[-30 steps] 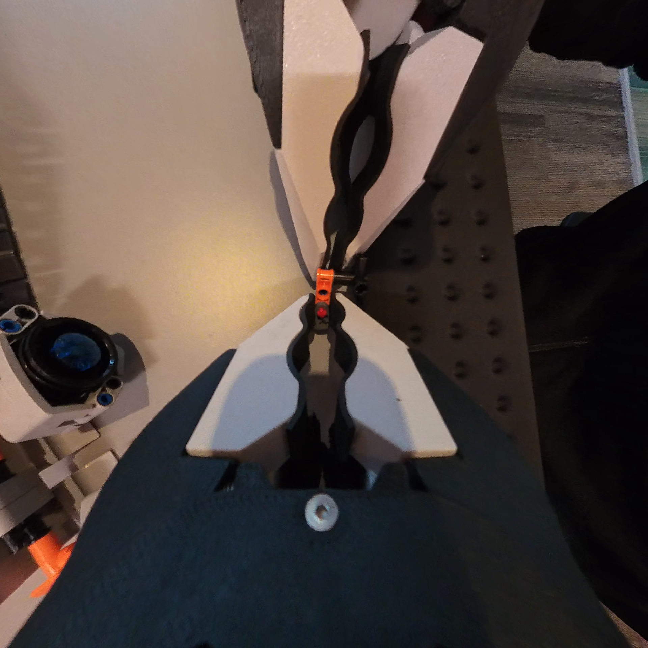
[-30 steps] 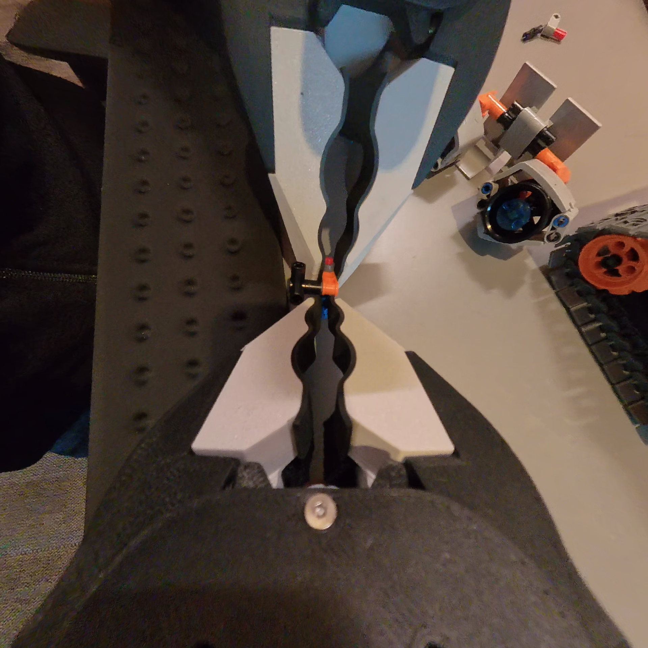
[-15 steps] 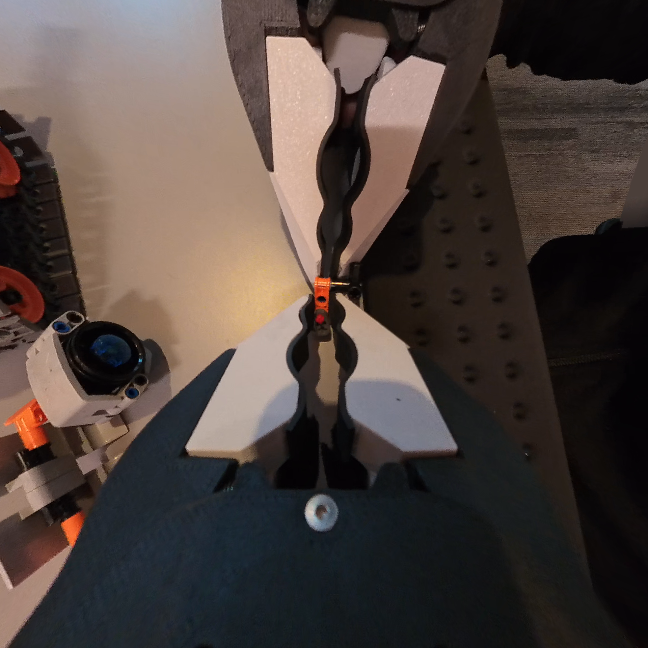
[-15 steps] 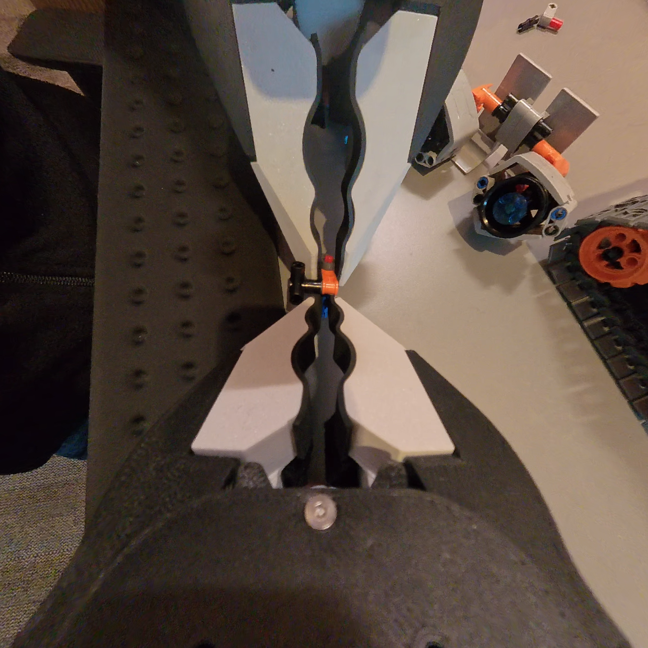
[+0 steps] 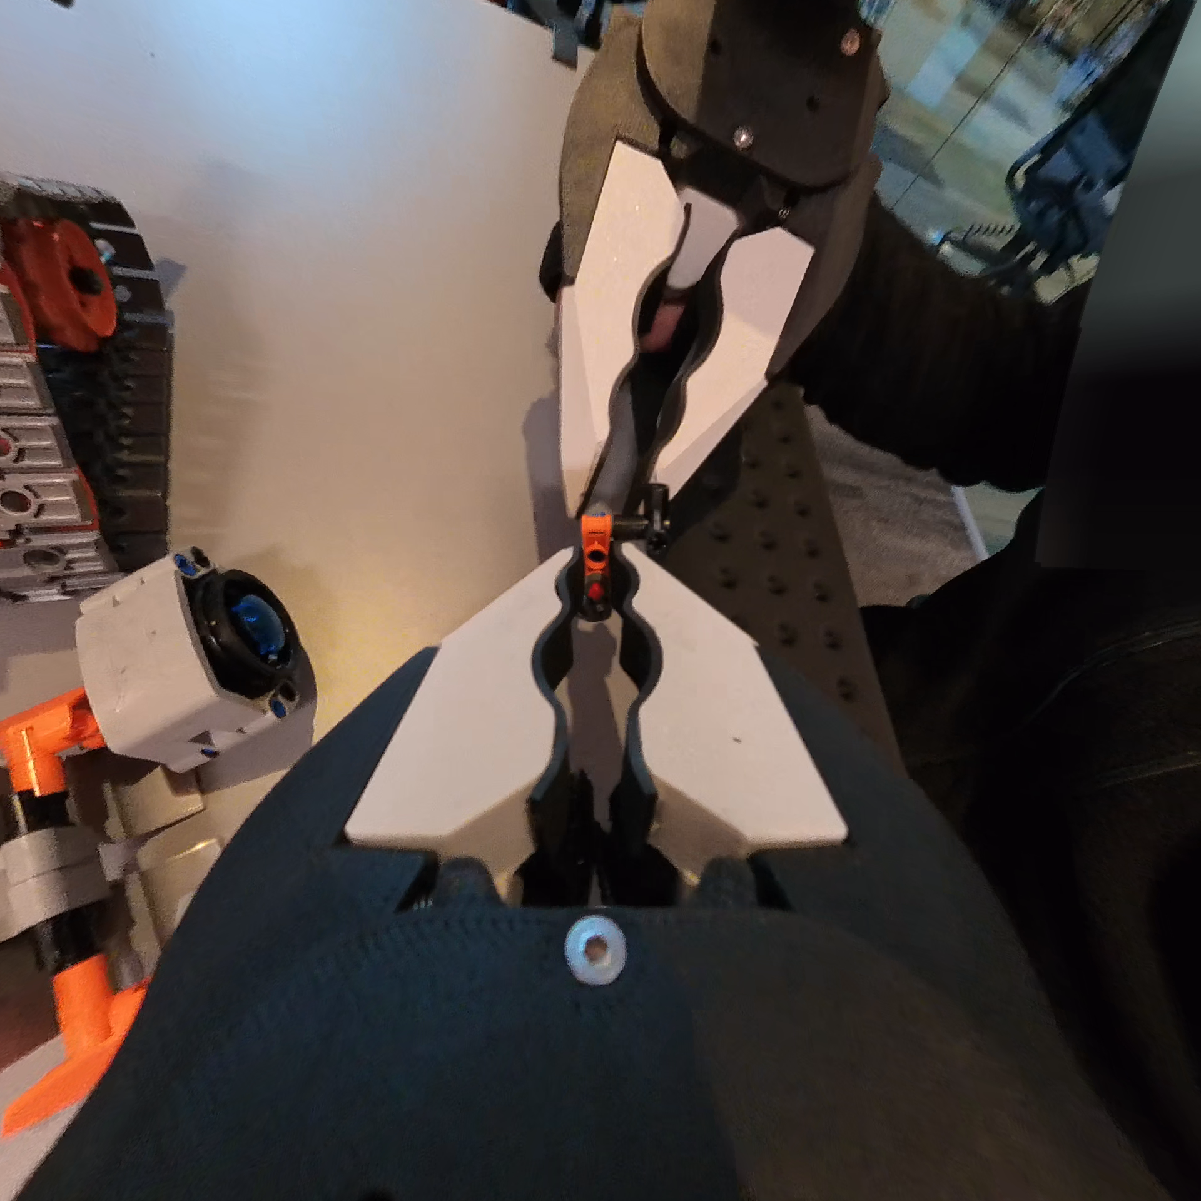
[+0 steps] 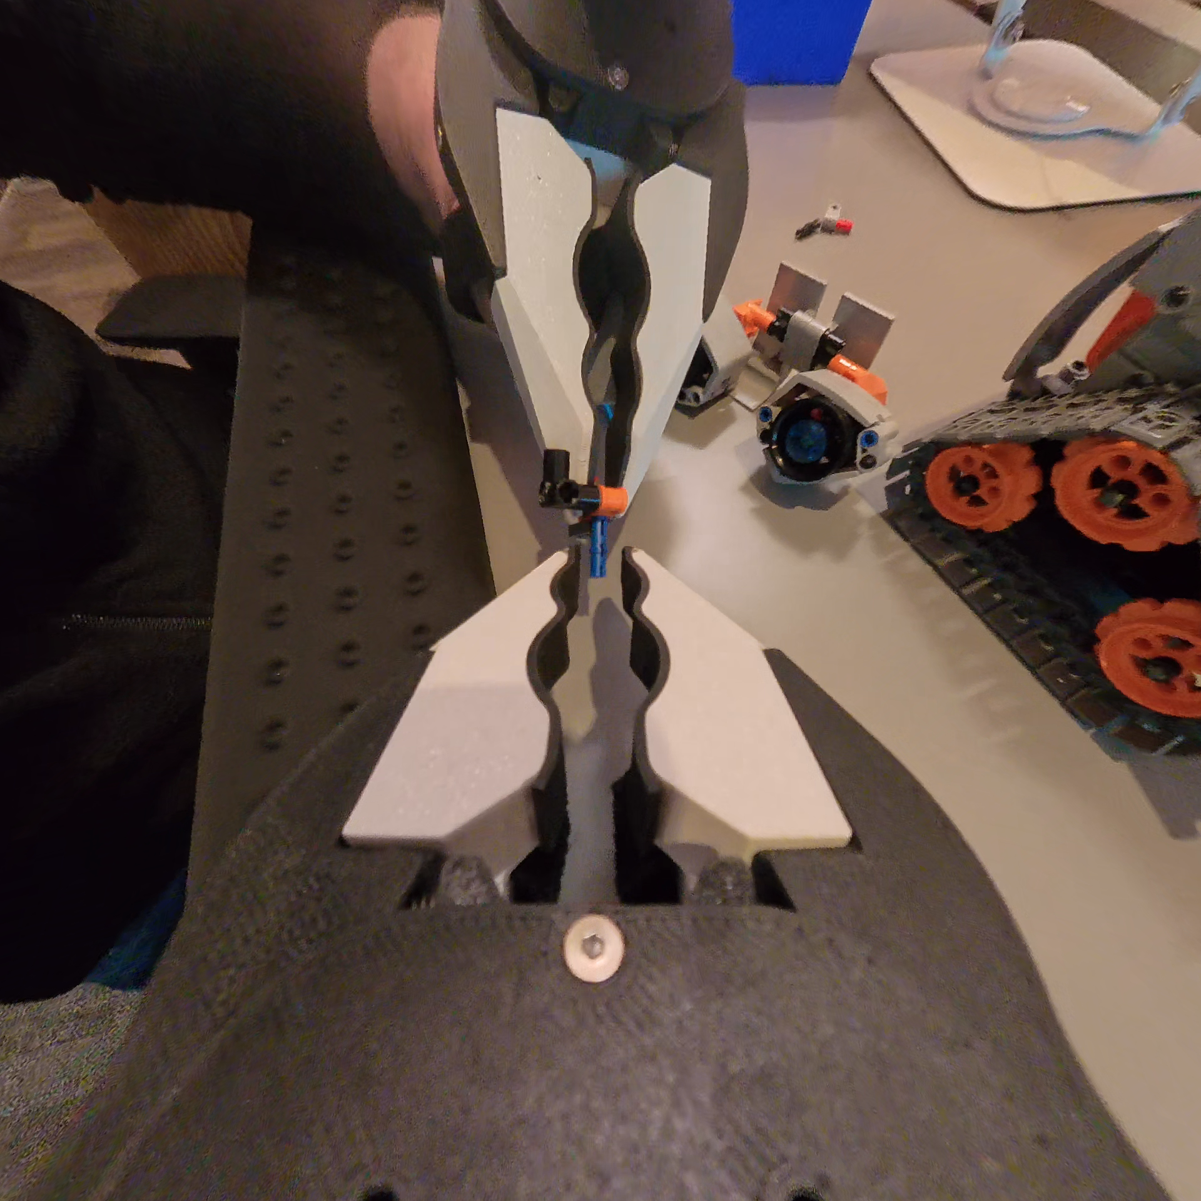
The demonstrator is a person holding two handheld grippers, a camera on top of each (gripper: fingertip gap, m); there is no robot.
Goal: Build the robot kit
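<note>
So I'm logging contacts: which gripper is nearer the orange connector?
Left. The left gripper is shut on the orange connector; the right gripper is open, its tips just short of it around the blue pin.

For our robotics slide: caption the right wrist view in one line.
Open right tool facing the left tool, which grips a small orange connector with a blue pin.

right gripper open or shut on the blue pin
Open. In the right wrist view its fingers stand apart, with a gap on each side of the blue pin; the left gripper holds the orange piece.
</note>
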